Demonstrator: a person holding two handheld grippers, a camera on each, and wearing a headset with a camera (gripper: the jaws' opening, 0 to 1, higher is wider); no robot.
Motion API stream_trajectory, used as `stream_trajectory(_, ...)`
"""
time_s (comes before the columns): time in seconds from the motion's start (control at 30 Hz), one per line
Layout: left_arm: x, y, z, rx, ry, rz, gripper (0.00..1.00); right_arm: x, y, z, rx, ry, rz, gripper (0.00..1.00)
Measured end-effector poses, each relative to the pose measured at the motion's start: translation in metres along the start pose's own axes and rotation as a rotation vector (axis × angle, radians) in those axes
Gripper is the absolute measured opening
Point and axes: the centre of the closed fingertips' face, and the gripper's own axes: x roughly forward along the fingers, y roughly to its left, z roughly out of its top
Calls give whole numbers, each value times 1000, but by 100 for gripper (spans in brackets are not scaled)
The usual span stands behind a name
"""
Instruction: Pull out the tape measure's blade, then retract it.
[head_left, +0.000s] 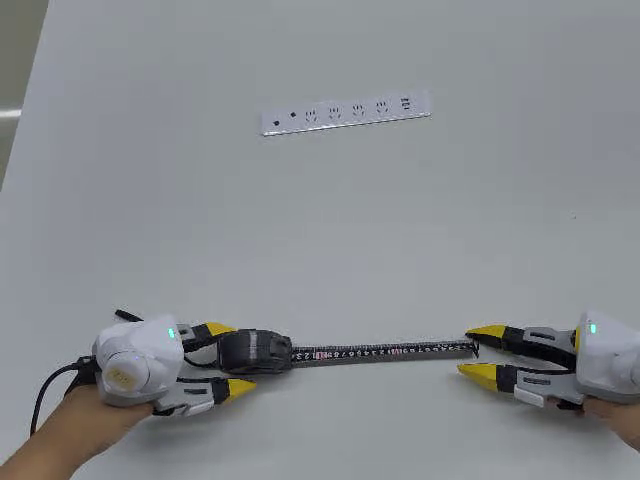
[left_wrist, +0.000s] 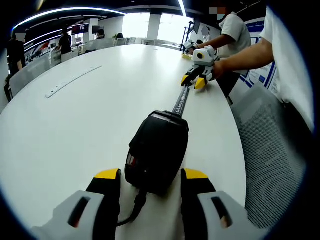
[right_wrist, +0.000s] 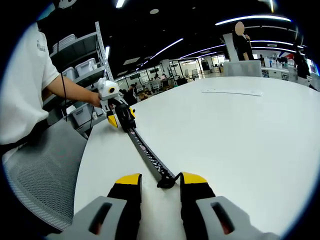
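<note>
Head view: left hand-held gripper (head_left: 240, 357) faces right hand-held gripper (head_left: 465, 351) across blade (head_left: 385, 351).

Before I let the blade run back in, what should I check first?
1. Blade pulled out: ok, it lies straight on the table.
2. Left gripper holding the case: cannot tell; the jaws flank its rear, but a firm grip is unclear.
3. Right gripper controlling the end hook: not ok; the jaws are open and the hook sits loose between them.
4. Return path clear: ok, the power strip lies far off.
5. Blade kinked or twisted: ok, it looks flat.
</note>
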Motion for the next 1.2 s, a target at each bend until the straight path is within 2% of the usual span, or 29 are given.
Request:
stream_trajectory(0.47, -1, 1, 2, -19, -10, 17, 49, -4, 0, 3, 18, -14, -24, 34)
stream_trajectory(0.73, -6, 2, 7, -41, -33, 34, 50, -4, -1, 2, 27, -15, -32, 36)
stream_trajectory(0.97, -10, 1, 9, -61, -52, 52, 51, -9, -4, 2, 38, -23, -62, 40)
stream_trajectory(1.2, -17, 1, 9, -79, -70, 76, 52, -10, -5, 9, 24, -33, -85, 41)
